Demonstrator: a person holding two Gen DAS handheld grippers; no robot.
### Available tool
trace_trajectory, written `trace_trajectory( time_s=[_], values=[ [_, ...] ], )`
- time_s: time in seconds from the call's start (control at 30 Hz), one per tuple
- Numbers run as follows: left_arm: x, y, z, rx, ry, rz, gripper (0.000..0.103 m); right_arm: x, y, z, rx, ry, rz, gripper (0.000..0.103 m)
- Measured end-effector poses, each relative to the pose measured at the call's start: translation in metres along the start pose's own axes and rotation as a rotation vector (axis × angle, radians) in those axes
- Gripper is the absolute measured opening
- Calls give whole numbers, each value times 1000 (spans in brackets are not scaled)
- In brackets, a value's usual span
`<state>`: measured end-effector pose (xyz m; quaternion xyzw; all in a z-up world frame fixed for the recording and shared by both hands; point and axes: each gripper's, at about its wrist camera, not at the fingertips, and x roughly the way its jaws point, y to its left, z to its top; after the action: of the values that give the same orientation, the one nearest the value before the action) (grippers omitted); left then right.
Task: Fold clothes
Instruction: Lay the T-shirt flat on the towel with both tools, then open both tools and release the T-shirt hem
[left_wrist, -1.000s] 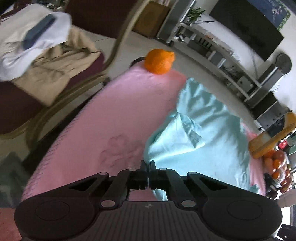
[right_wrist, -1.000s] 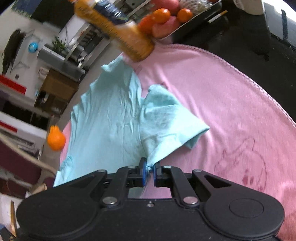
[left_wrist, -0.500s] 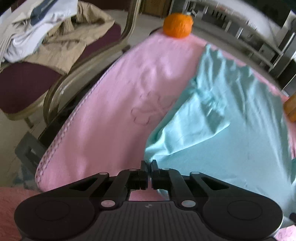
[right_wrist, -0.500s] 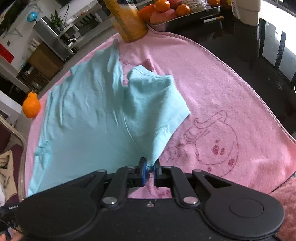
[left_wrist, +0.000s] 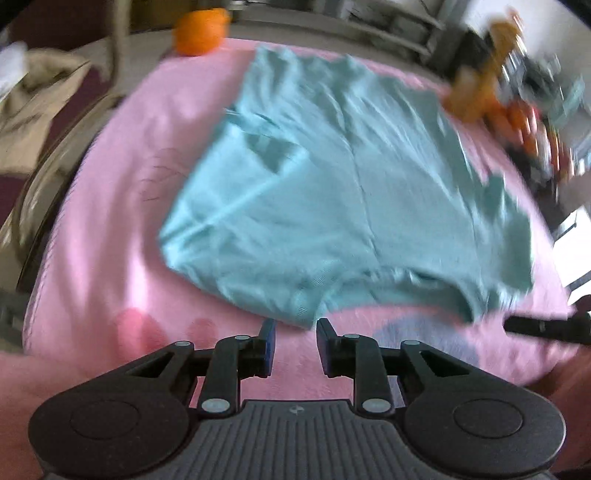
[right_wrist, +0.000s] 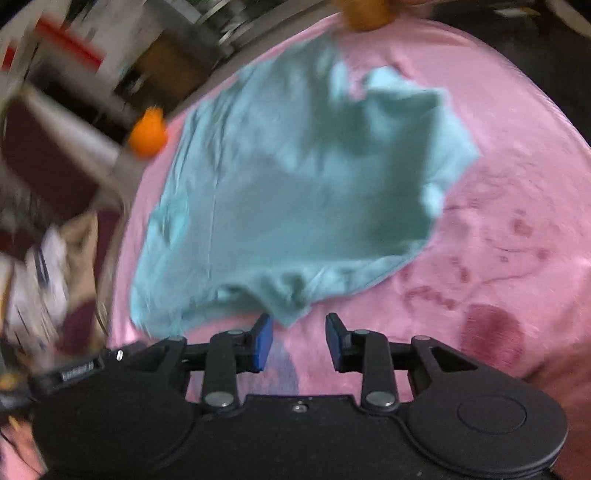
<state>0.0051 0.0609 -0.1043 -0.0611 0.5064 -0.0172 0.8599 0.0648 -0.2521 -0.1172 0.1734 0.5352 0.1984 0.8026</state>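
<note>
Blue pads were seen spread apart on the left gripper (left_wrist: 292, 341), with nothing between them; the right gripper (right_wrist: 298, 338) was likewise open and empty. Just beyond each, the near edge of a pale teal T-shirt (left_wrist: 343, 184) was laid out on a pink blanket (left_wrist: 110, 229) that covered the tabletop. The shirt was spread nearly flat, collar end towards the grippers, with one sleeve turned in over the body on the right side.

The step in hand was judged to be a laying-out or an early fold; which of the two could not be settled from the cloth alone. Any next move would call for a fresh pinch on an edge, taken low so that the blanket was not caught.

Both views were heavily blurred. An orange (left_wrist: 199, 31) at the far blanket edge was made out; the clutter beyond, and the clothes heaped on a chair (left_wrist: 33, 110), were smeared.
</note>
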Motion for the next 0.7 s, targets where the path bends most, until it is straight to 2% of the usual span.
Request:
trace_trajectory(
  time_s=[0.1,0.17,0.2,0.23,0.27,0.33,0.47,0.53,0.6,0.7],
  values=[
    [17,-13,-1,78,21,60,25,14,21,-3,-131,4,-13,31],
    [20,-17,-2,116,5,96,27,22,31,-7,-219,-14,-67,31],
    [21,-18,-1,130,-6,103,25,24,33,-8,-235,-11,-85,31],
    [21,-19,-1,143,-17,109,15,24,33,-8,-236,-3,-93,29],
    [20,-20,-2,156,-27,115,11,24,34,-9,-237,6,-101,26],
    [17,-20,-1,165,-34,122,2,24,34,-10,-238,24,-116,10],
    [-8,-5,4,86,-25,34,2,23,35,-12,-242,60,-148,8],
    [-8,0,6,60,22,-1,2,23,35,-13,-243,78,-164,8],
    [3,0,5,64,78,31,3,23,36,-15,-245,96,-180,8],
    [-1,-3,0,96,99,47,9,22,36,-17,-249,116,-195,13]
  ],
)
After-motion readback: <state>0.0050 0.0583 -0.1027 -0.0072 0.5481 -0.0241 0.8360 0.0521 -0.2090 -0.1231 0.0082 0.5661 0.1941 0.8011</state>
